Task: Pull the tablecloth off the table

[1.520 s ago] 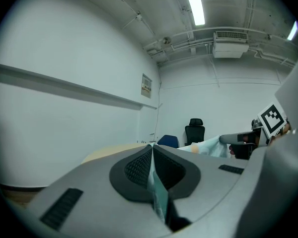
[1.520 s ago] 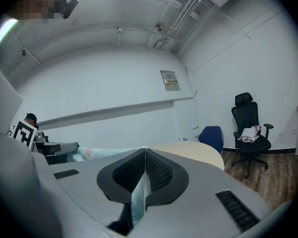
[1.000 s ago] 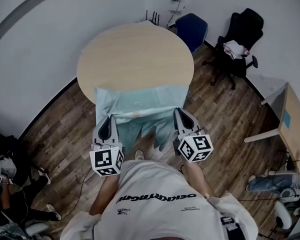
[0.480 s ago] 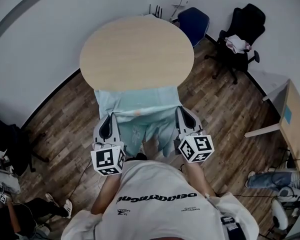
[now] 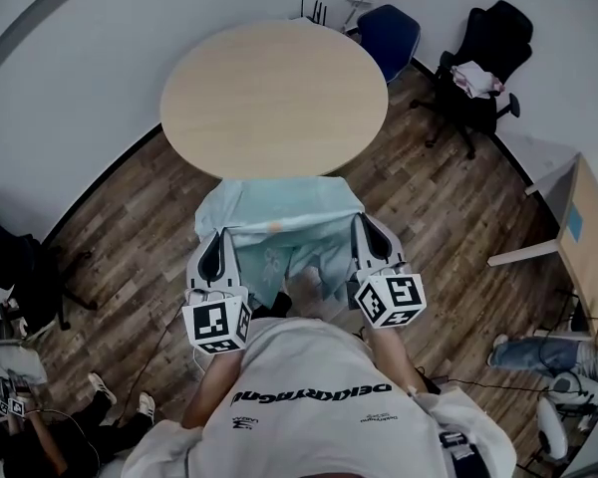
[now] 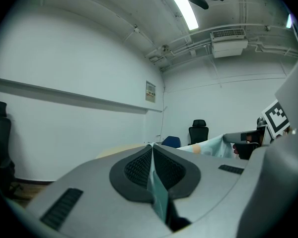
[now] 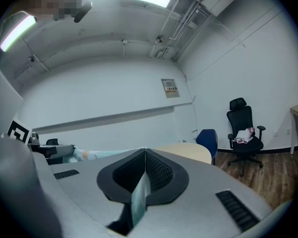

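Both left tool point(image 5: 219, 235) and right tool point(image 5: 363, 221) pinch near corners of the cloth point(image 5: 279, 207), which runs ahead of them toward the surface point(image 5: 274, 88) rim.

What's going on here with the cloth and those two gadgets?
A person stands at a round table, a handheld gripper in each hand. The left gripper and right gripper are each shut on the pale blue tablecloth, which stretches between them. The wooden tabletop shows bare; the cloth's far edge is about at the table's near rim, so it is off or nearly off.
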A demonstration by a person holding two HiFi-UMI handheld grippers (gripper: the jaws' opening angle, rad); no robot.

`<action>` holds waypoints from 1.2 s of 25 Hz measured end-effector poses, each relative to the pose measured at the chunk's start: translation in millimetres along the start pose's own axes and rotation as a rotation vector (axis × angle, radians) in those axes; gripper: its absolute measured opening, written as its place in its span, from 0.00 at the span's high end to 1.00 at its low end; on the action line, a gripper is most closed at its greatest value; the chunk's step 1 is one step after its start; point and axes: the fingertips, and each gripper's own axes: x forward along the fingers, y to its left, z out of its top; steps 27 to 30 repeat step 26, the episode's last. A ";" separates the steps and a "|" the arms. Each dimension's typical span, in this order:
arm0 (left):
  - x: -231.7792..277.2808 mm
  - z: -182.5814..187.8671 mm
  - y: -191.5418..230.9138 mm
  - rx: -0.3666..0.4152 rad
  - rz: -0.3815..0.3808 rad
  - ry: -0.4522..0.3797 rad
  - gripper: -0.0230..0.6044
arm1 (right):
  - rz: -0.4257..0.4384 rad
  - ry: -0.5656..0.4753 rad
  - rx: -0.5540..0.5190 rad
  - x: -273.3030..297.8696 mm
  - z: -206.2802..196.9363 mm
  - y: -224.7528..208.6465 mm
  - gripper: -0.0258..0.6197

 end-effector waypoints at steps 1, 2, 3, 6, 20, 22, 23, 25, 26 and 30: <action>-1.7 -1.3 -1.7 0.001 -0.001 0.001 0.94 | -0.002 0.001 -0.002 -2.2 -1.6 -0.7 0.91; -2.9 -2.7 -3.6 0.002 -0.002 0.003 0.94 | -0.004 0.004 -0.005 -4.0 -3.3 -1.8 0.91; -3.8 -4.1 -5.3 0.001 -0.003 0.005 0.94 | -0.007 0.007 -0.007 -5.4 -4.7 -2.9 0.91; -6.1 -8.2 -7.4 -0.002 -0.006 0.018 0.94 | -0.012 0.010 -0.007 -7.3 -6.4 -3.8 0.91; -11.9 -11.4 -2.4 -0.021 -0.006 0.032 0.94 | -0.012 0.018 0.001 -7.0 -9.3 1.4 0.91; -12.7 -12.5 -2.2 -0.026 -0.006 0.032 0.94 | -0.011 0.015 0.002 -7.3 -9.6 1.9 0.91; -12.9 -13.3 -2.5 -0.027 -0.006 0.033 0.94 | -0.010 0.014 0.002 -7.6 -9.9 1.7 0.91; -13.4 -15.1 -3.0 -0.028 -0.005 0.034 0.94 | -0.010 0.014 0.002 -8.3 -11.0 1.1 0.91; -13.8 -16.0 -3.1 -0.029 -0.005 0.035 0.94 | -0.010 0.013 0.002 -8.6 -11.6 0.9 0.91; -13.8 -16.0 -3.1 -0.029 -0.005 0.035 0.94 | -0.010 0.013 0.002 -8.6 -11.6 0.9 0.91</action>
